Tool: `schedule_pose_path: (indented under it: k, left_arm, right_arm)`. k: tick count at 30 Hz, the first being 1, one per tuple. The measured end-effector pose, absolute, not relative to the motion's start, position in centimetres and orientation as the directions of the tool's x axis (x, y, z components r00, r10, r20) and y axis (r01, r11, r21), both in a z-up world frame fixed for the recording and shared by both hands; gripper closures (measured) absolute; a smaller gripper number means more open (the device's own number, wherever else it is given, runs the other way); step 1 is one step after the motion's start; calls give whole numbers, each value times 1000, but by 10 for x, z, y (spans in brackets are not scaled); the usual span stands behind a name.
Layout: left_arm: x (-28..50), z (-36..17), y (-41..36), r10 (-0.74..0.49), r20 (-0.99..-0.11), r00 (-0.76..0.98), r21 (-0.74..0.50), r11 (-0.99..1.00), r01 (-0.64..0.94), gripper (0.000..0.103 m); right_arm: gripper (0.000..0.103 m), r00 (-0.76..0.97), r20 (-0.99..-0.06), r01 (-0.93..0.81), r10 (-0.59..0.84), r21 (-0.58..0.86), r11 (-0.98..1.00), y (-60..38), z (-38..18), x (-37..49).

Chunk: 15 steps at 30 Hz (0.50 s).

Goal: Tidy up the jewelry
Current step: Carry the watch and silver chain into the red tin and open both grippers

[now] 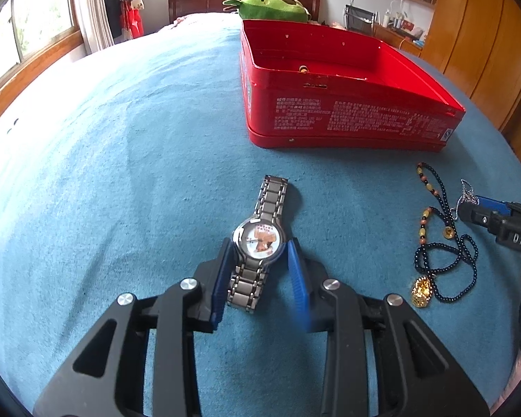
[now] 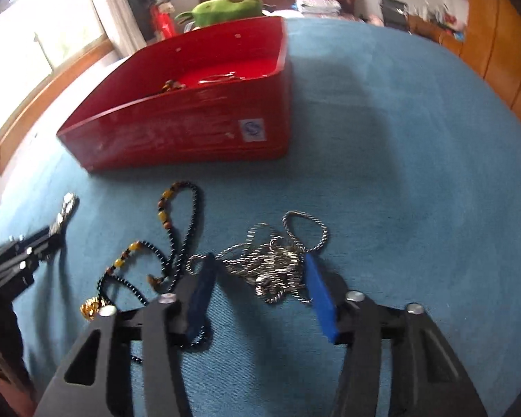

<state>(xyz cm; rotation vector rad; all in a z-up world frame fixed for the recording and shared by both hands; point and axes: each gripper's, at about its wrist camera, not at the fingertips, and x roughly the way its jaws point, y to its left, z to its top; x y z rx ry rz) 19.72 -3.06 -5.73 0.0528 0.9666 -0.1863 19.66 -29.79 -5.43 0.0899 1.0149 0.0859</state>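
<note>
On the blue bedspread (image 1: 121, 160) lies a silver wristwatch (image 1: 258, 243), its metal band running lengthwise away from the left wrist camera and its round dial facing up. The left gripper (image 1: 260, 253) is low over it with its jaws spread, one blue pad on each side of the dial and close to its rim; whether either pad touches the case cannot be told. Beyond the watch an open red tin box (image 1: 347, 118) sits on the bedspread, with small pieces showing above its near wall: something amber-coloured and, in the right wrist view, a thin metal loop. To the right of the watch, well apart from it, a dark beaded necklace (image 1: 444, 243) with amber and orange beads and a gold pendant (image 1: 421, 293) lies in loose loops. In the right wrist view the right gripper (image 2: 257, 267) is set down over a tangled silver chain (image 2: 274, 267), jaws spread, the heap of links lying between the two blue pads; the left pad sits by a small ring of the chain and the right pad by its twisted loop. The beaded necklace lies just left of that gripper, one strand passing under its left finger. A green plush toy (image 1: 271, 7) rests behind the box, near the dark wooden headboard (image 1: 205, 0).
</note>
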Motion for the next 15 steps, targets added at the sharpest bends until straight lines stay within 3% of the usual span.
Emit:
schedule_pose_path:
  k: [4,8,15]
  left_arm:
    - [200,-55,-33,-124,-828,546,-34,984,172,74]
    - [201,-54,-33,-127,-830,543,-42,985,167,74]
    - [202,-38,-20,-212,-809,548,-140,975,170,74]
  right_arm:
    - [85,518,-835,-49,185,188,981,-300,-54,196]
    - [86,494,-800,-44,341,369,929,-320,-53,197]
    - [87,542,-696,-81,470,514,854,-339,-22,189]
